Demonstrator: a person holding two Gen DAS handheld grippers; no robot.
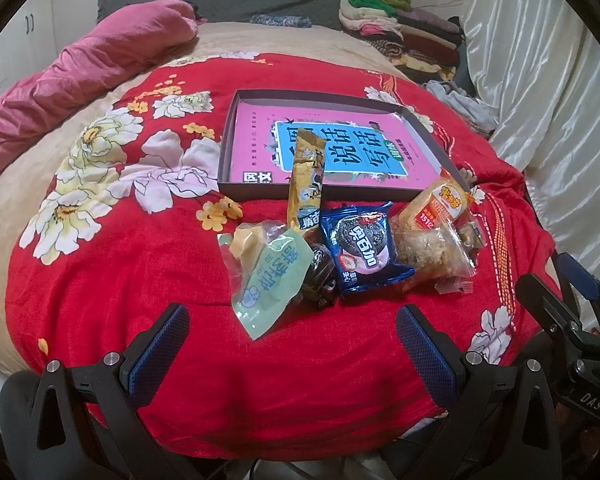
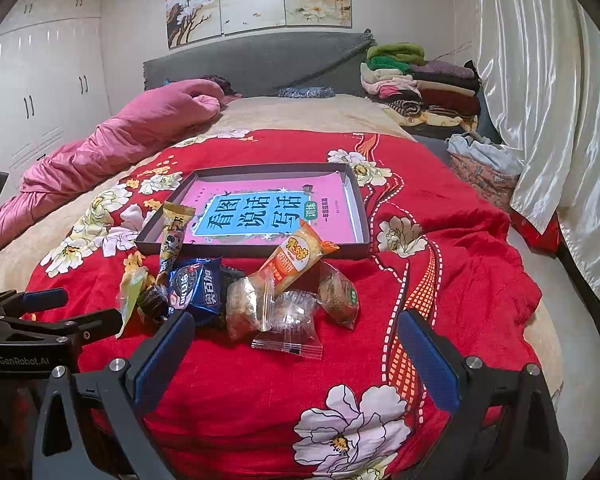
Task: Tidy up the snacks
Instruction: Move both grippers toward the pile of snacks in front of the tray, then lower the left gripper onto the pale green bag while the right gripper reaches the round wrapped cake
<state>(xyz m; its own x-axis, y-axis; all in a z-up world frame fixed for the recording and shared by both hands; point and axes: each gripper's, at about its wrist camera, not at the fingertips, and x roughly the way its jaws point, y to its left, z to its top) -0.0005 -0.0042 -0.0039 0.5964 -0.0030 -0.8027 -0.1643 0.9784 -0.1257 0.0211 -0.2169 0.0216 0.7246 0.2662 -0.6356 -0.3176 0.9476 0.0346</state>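
Note:
Several wrapped snacks lie in a pile on a red flowered blanket (image 1: pixel 140 264): a pale green packet (image 1: pixel 266 284), a blue Oreo pack (image 1: pixel 362 250), a gold stick pack (image 1: pixel 306 182) leaning on the tray's front rim, an orange cracker pack (image 1: pixel 446 200) and clear-wrapped cakes (image 1: pixel 428 252). Behind them is a shallow dark tray (image 1: pixel 236 136) with a pink book (image 1: pixel 256 120) in it. My left gripper (image 1: pixel 292 348) is open and empty just in front of the pile. My right gripper (image 2: pixel 296 352) is open and empty in front of the clear-wrapped cakes (image 2: pixel 288 320); the Oreo pack (image 2: pixel 198 284) is to its left.
A pink quilt (image 2: pixel 120 140) lies bunched along the bed's left side. Folded clothes (image 2: pixel 420 84) are stacked at the back right by a grey headboard (image 2: pixel 260 64). White curtains (image 2: pixel 540 120) hang on the right. White wardrobes (image 2: pixel 40 92) stand at left.

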